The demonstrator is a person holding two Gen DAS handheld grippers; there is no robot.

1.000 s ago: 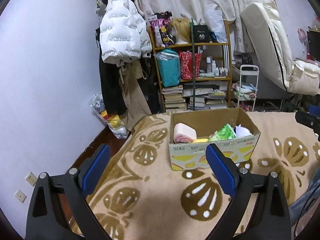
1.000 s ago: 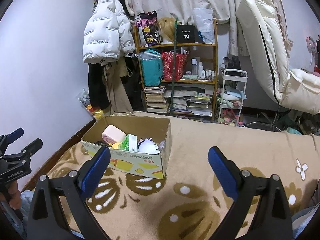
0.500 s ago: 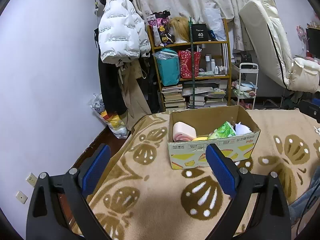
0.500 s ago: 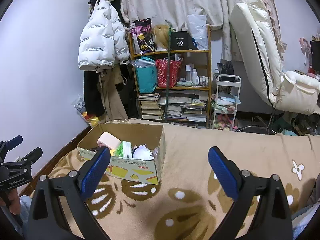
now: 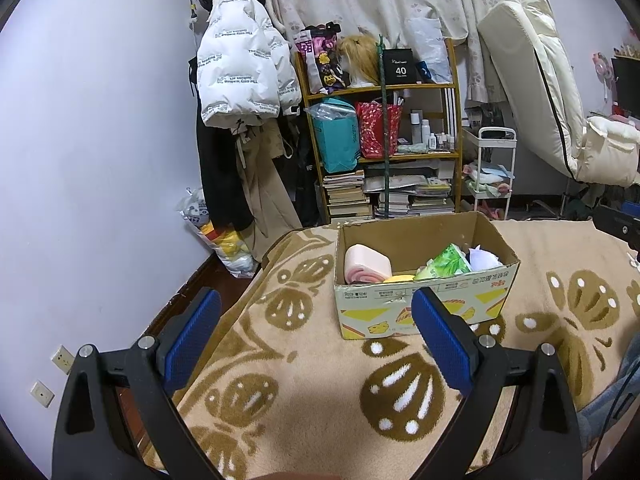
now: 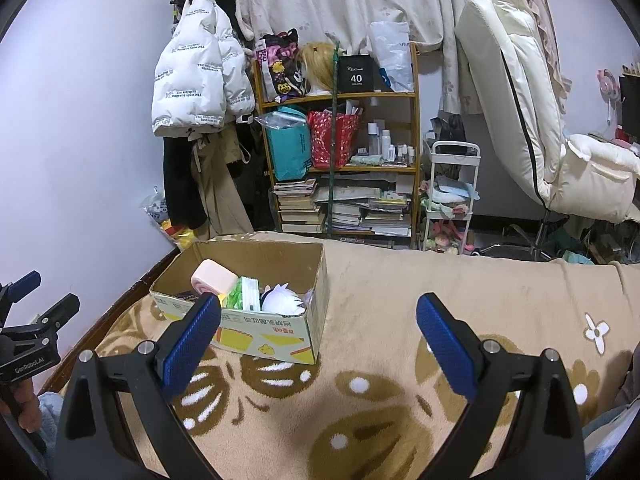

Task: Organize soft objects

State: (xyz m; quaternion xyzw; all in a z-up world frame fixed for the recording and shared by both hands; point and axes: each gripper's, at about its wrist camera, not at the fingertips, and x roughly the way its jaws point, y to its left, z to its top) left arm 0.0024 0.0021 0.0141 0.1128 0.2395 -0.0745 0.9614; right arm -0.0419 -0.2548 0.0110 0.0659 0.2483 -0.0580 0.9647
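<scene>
A cardboard box (image 5: pixel 424 308) (image 6: pixel 256 330) stands on a beige blanket with brown butterfly patterns (image 5: pixel 304 392) (image 6: pixel 384 288). Inside lie a rolled pink towel (image 5: pixel 366 264) (image 6: pixel 214 278), a green tissue pack (image 5: pixel 444 266) (image 6: pixel 244 294), a yellow item (image 5: pixel 398 279) and a white plush (image 5: pixel 482 258) (image 6: pixel 280 300). My left gripper (image 5: pixel 316 332) is open and empty, held back from the box's near side. My right gripper (image 6: pixel 318 336) is open too, nothing between its blue pads, right of the box. The left gripper also shows at the left edge of the right wrist view (image 6: pixel 28 336).
Behind the bed stand a wooden shelf (image 5: pixel 384 148) with bags and books, a white puffer jacket (image 5: pixel 240 72) on hung clothes, a small white cart (image 5: pixel 490 176) and a cream recliner (image 6: pixel 532 128). A wall (image 5: pixel 100 160) and floor gap run along the left.
Both grippers have lifted and drawn back a little, so the box sits lower and smaller in view. Both stay open and empty.
</scene>
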